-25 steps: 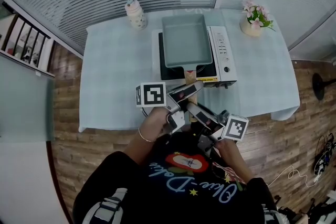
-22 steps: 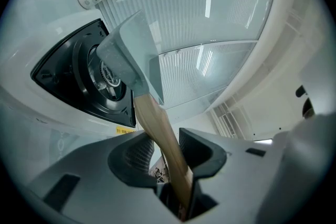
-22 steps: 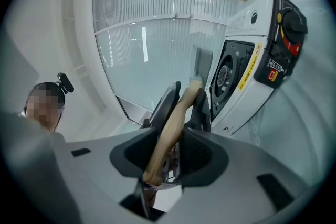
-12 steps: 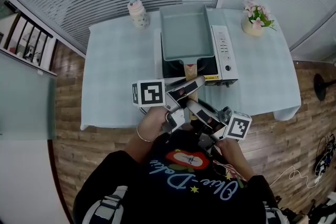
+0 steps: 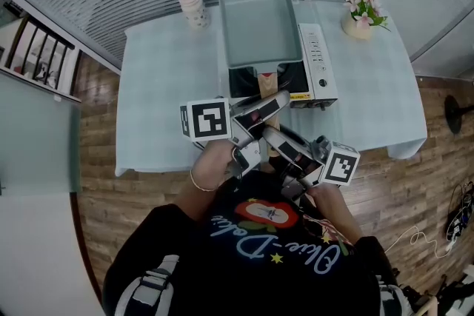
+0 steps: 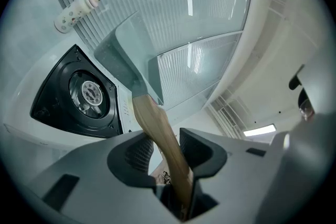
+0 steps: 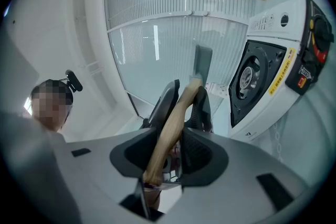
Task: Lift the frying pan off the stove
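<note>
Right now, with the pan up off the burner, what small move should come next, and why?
Probably a little more lift, then a swing to the side. The left gripper and right gripper both clamp the wooden handle, and the frying pan is clear of the burner. Yet it hangs above the back half of the stove, not over bare tablecloth.

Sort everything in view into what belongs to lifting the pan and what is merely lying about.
In the job:
frying pan
its wooden handle
stove
left gripper and right gripper, both clamped on the handle

Lying about:
dotted bottle
flower pot
cloth-covered table
</note>
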